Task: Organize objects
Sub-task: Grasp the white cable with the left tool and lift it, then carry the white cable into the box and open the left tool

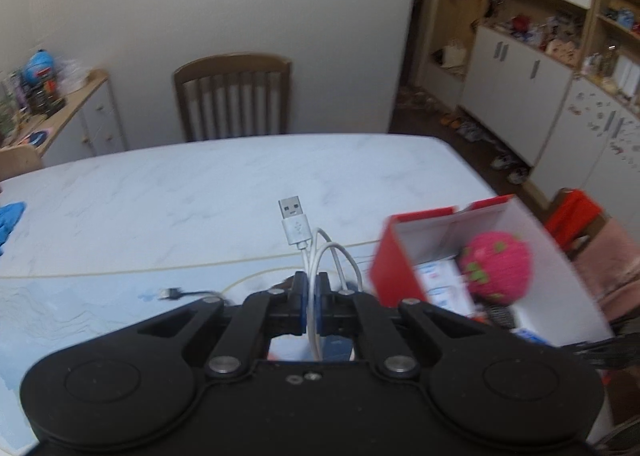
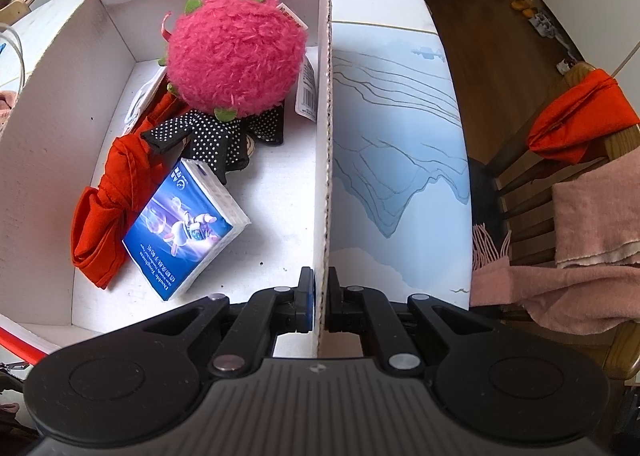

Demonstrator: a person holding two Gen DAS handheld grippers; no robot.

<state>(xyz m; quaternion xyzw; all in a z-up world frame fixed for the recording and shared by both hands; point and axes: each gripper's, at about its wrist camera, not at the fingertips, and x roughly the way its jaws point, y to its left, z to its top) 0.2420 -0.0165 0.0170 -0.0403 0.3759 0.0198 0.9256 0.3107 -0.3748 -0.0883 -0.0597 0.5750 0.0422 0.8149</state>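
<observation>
My left gripper (image 1: pixel 311 296) is shut on a looped white USB cable (image 1: pixel 297 230), held above the table with the plug pointing up. To its right stands the red-and-white cardboard box (image 1: pixel 390 264). My right gripper (image 2: pixel 319 296) is shut on the box's right wall (image 2: pixel 325 160). Inside the box lie a pink plush ball (image 2: pixel 236 52), black dotted gloves (image 2: pixel 212 140), a red cloth (image 2: pixel 104 208) and a blue tissue pack (image 2: pixel 184 232). The plush ball also shows in the left wrist view (image 1: pixel 496 268).
The white marble-look table (image 1: pixel 180 192) carries a pale blue mat (image 2: pixel 396 176), a black cable end (image 1: pixel 172 293) and a blue cloth (image 1: pixel 10 216) at the left edge. A wooden chair (image 1: pixel 234 96) stands behind the table. Another chair with red and pink cloths (image 2: pixel 580 192) stands at right.
</observation>
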